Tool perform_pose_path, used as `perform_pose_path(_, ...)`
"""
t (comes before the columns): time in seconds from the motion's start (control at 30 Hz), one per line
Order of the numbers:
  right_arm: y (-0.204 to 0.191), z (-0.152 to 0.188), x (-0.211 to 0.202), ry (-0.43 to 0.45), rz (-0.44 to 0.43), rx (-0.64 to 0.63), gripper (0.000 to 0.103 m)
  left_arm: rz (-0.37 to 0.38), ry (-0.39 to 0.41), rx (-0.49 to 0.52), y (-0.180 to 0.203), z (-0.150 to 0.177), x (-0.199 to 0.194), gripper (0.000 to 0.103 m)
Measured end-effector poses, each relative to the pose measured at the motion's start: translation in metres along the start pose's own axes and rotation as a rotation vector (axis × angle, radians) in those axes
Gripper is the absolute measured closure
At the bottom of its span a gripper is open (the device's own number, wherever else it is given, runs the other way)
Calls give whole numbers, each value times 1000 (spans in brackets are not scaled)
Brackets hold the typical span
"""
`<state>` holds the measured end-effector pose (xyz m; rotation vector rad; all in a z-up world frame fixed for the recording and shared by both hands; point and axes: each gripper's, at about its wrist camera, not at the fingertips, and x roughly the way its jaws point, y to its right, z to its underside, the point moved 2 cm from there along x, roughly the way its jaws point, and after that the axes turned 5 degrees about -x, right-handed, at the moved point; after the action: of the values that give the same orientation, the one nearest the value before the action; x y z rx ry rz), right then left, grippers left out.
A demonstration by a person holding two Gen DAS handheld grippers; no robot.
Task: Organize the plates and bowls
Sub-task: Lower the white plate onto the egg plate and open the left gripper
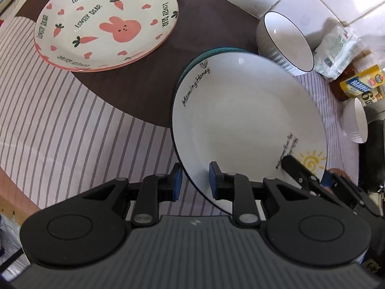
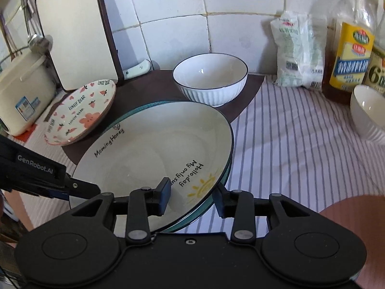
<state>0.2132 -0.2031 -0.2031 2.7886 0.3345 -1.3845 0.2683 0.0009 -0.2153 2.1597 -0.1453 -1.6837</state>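
A white "Morning Honey" plate (image 1: 247, 120) with a sun drawing lies on a teal-rimmed plate (image 1: 192, 65); the stack also shows in the right wrist view (image 2: 149, 149). My left gripper (image 1: 193, 180) is open, its jaws straddling the white plate's near rim. My right gripper (image 2: 191, 198) is open, its jaws either side of the stack's near rim. A stack of two pink bunny plates (image 1: 105, 21) lies at the far left, also in the right wrist view (image 2: 81, 110). A ribbed white bowl (image 2: 210, 79) stands behind the stack. Another white bowl (image 2: 368, 113) sits at the right.
The striped cloth (image 2: 300, 144) and a dark mat (image 1: 134, 91) cover the counter. A white bag (image 2: 300, 50), oil bottles (image 2: 349, 55), a cutting board (image 2: 74, 29), a rice cooker (image 2: 21, 91) and the tiled wall (image 2: 180, 24) line the back.
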Motion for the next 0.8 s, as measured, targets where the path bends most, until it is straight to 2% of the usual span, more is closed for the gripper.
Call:
perform_pose_path(0.13,-2,0,3,17,35,-31,60,-10,13,6,0,2,1,82)
perform_pose_path(0.3,-5,-3,3,-8,61,-51,57,-15,3,4,-1,2,-2,83)
perform_pose_path(0.5,-15,4,9,-67,132,-94,56,-55,5,43,2,8,-21,83)
perform_pose_path(0.6,-19,3,-1,-43,156,-104,56,-56,22,66,3,11,-40,83)
perform_pose_path(0.8,-24,-13,-50,42,71,-67,49,-87,93,120,6,19,-96,81)
